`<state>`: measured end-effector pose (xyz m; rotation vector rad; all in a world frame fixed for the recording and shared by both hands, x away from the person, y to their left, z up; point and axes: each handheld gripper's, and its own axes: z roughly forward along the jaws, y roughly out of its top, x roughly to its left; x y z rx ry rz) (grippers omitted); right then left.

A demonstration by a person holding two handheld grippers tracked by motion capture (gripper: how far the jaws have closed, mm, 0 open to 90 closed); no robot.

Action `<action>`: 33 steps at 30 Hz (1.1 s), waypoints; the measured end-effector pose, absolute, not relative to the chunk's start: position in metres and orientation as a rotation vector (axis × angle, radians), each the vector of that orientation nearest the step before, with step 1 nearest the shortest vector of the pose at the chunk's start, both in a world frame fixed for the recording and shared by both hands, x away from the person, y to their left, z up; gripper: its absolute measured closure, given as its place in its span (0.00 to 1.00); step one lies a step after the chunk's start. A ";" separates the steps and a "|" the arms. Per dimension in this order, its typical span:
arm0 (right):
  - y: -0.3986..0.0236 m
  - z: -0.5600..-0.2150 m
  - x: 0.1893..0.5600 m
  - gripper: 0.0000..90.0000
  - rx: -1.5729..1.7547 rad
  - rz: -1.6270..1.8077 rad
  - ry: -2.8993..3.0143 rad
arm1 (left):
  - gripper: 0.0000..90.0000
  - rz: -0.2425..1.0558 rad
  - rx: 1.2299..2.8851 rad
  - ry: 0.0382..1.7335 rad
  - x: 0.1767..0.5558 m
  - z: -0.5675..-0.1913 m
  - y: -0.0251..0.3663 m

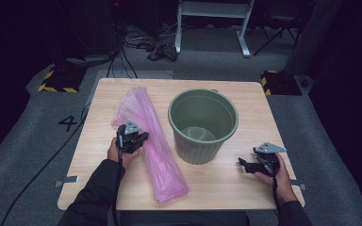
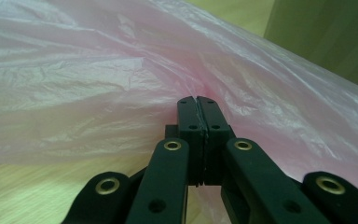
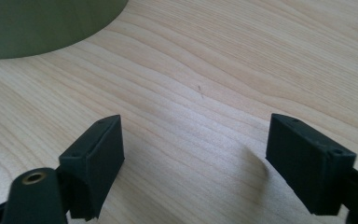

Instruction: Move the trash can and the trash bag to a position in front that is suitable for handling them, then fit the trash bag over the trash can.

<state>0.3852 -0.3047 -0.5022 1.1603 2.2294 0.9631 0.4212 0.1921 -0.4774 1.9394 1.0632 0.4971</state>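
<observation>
sleeves (image 1: 101, 188): black, long
left gripper (image 2: 198, 105): black, brass rivets, grey 3-cornered plate
right gripper (image 3: 193, 149): black, trailing cable

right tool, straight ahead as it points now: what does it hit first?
Probably the bare wooden table: the open right tool angles down at it, nothing between the jaws. The green plastic bucket sits off to one side, likely missed.

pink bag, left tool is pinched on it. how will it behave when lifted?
Probably floppy: the pink bag is thin, crinkled film, so it should drape and sag from the left tool, whose jaws are shut on a fold. Likely very light, and a draught may stir it. The film looks smooth, so a small pinch might slip. Its trailing end could brush the green bucket.
</observation>
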 end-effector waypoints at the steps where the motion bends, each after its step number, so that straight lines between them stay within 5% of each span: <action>1: -0.305 -0.502 0.386 0.21 1.171 0.965 2.224 | 0.99 0.502 1.922 1.065 0.420 -0.476 0.194; 33: -0.304 -0.502 0.389 0.21 1.150 0.968 2.240 | 1.00 0.561 1.609 1.059 0.410 -0.433 0.229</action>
